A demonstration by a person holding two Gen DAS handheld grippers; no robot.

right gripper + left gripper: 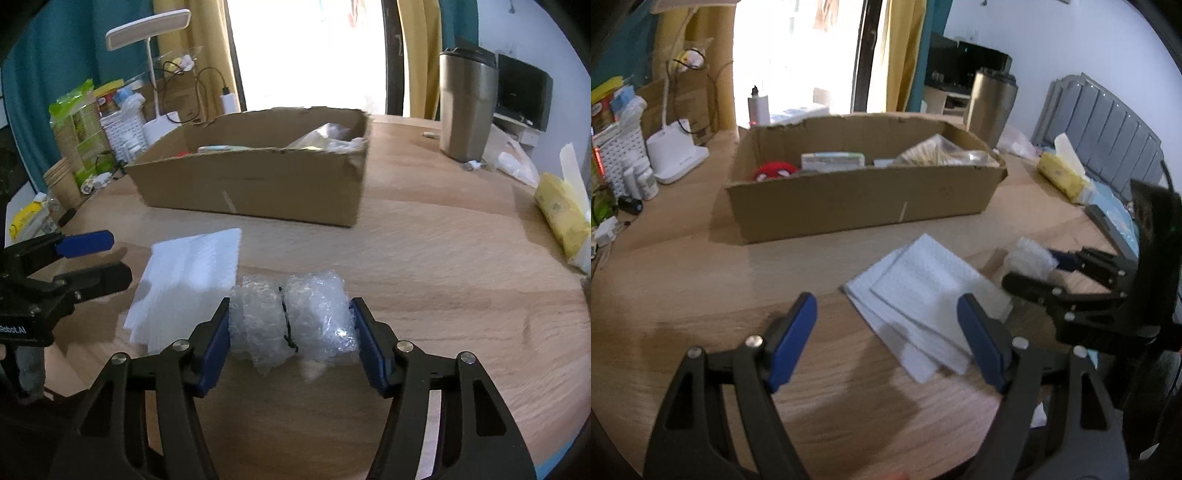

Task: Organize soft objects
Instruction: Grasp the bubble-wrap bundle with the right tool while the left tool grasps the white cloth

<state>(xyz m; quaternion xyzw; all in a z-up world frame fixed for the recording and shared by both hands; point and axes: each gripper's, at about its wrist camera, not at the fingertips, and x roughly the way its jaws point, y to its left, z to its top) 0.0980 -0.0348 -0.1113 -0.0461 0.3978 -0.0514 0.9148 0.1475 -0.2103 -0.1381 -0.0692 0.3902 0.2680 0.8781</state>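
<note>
The right gripper (290, 336) pinches a bubble-wrap roll (291, 321) between its fingers, just above the table (443, 258). The left gripper (886, 332), marked "RobotAI", hangs with fingers spread over the white sheets (923, 291). The box (864, 195) behind holds a red toy (775, 171).
</note>
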